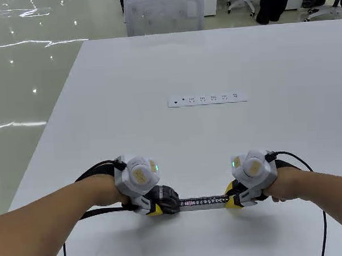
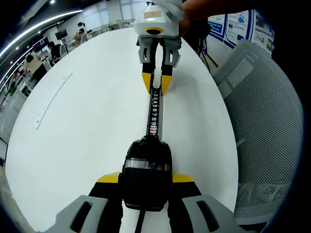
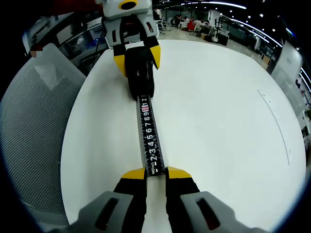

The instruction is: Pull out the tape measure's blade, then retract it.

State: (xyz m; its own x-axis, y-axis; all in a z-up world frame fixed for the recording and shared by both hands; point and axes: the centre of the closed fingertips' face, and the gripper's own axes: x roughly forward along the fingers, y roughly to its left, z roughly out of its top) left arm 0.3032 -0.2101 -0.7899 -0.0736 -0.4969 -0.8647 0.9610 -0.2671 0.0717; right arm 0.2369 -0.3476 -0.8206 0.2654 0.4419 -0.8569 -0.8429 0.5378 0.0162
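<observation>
While the blade (image 3: 148, 138) spans only a short stretch between my two grippers, I judge the pull-out step to be under way, with retraction not yet begun. My left gripper (image 2: 146, 183) has its yellow-tipped jaws closed around the tape measure (image 2: 146, 167), a black case low over the white table (image 1: 213, 64) near its front edge. My right gripper (image 3: 155, 175) pinches the blade's tip, jaws almost together on it. The blade runs straight and flat, printed with numerals (a red mark sits near the ten). Next, I think, the right gripper must draw away along the blade's line while the left holds the case firm.
</observation>
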